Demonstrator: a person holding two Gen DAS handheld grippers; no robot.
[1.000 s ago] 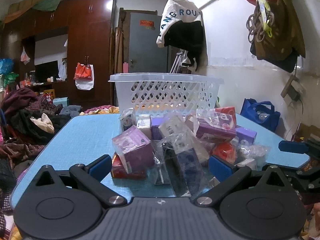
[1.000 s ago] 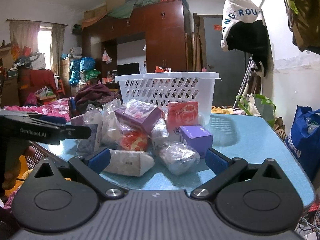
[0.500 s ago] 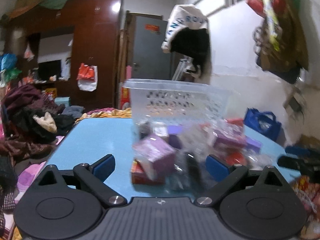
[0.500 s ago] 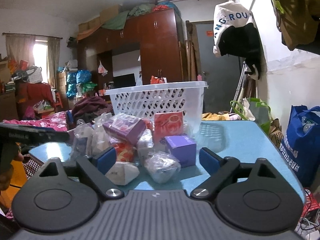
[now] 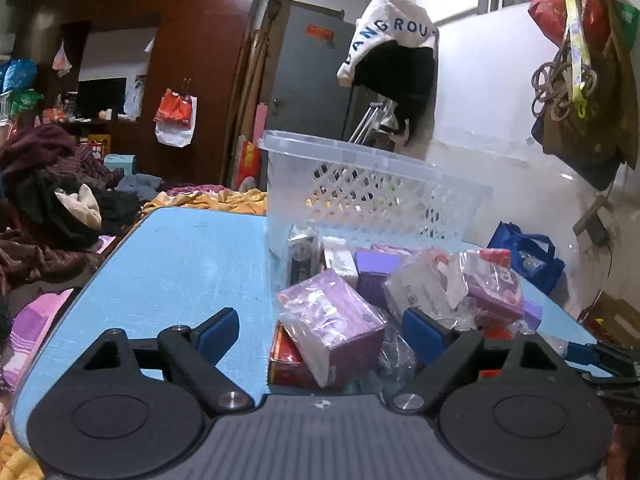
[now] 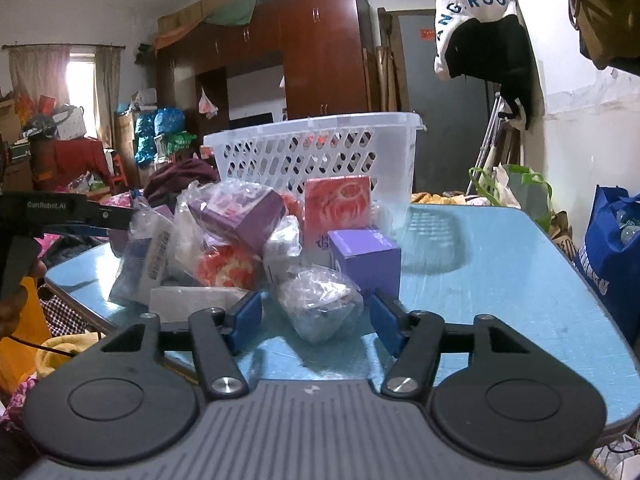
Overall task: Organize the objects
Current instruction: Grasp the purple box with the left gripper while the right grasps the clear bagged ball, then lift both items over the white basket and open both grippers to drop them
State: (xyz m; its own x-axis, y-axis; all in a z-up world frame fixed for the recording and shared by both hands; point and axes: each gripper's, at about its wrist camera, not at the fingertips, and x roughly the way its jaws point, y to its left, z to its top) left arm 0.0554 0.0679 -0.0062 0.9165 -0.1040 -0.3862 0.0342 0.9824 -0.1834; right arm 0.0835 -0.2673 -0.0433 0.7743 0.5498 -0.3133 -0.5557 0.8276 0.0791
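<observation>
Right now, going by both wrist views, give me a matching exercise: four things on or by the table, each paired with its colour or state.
Things:
1. basket
2. box nearest the left tongs (box at)
3. table
4. right tongs

Descriptions:
a. light blue
b. open, around a clear-wrapped bundle
c. white, with lattice walls
d. purple, in clear wrap

Pairs: 1-c, 2-d, 3-a, 4-b

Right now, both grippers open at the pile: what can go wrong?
1. Right gripper brackets a crinkly bag; the pads may pinch film only and slip.
2. Left gripper faces a tilted wrapped purple box resting on a red box; pulling it could topple neighbours.
3. The grippers work close together and may collide.
</observation>
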